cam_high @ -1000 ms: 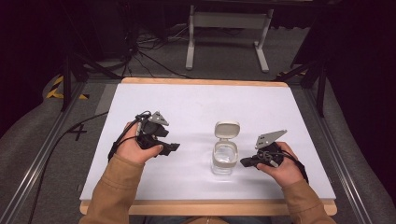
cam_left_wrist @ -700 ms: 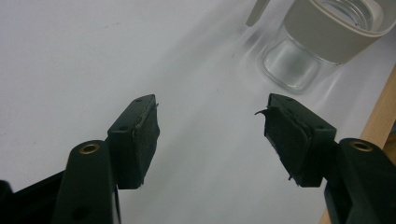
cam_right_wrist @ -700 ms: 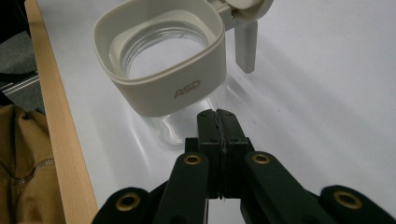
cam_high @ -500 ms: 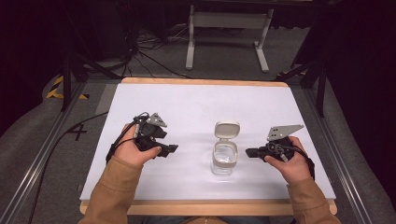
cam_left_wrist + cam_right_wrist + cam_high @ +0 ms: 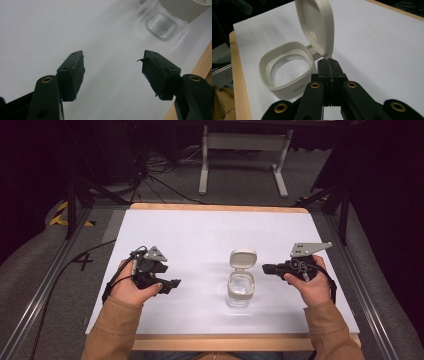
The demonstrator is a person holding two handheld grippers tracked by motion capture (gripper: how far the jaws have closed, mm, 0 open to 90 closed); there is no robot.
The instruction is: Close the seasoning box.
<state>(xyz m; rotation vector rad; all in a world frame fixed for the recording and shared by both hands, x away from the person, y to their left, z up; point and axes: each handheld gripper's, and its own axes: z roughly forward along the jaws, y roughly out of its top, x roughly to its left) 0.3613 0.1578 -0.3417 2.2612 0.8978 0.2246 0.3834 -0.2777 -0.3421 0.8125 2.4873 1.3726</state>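
At the bottom of the high view two forearms in tan sleeves come in, one at lower left and one at lower right, and each hand holds a gripper over the white table (image 5: 200, 240). The left gripper (image 5: 172, 284) is in the lower left part of the frame, low over the table, and it points to the right toward the jar (image 5: 240, 289). In the left gripper view its jaws stand wide apart with nothing between them, and the clear bottom of the jar is in the upper right corner, well apart from them. The right gripper (image 5: 266, 268) is right of centre and points to the left. Its jaws are closed together and hold nothing. In the right gripper view the tips are just beside the lower edge of the lid (image 5: 315, 26), but I cannot tell if they touch it. The jar stands near the centre of the table, a little toward the bottom edge, between the two grippers. It is clear glass with a cream collar, and the hinged lid stands open, almost upright, on the far side. Beyond the table, at the top of the frame, a grey stand (image 5: 243, 142) and some black cables (image 5: 150, 180) are on the dark floor.
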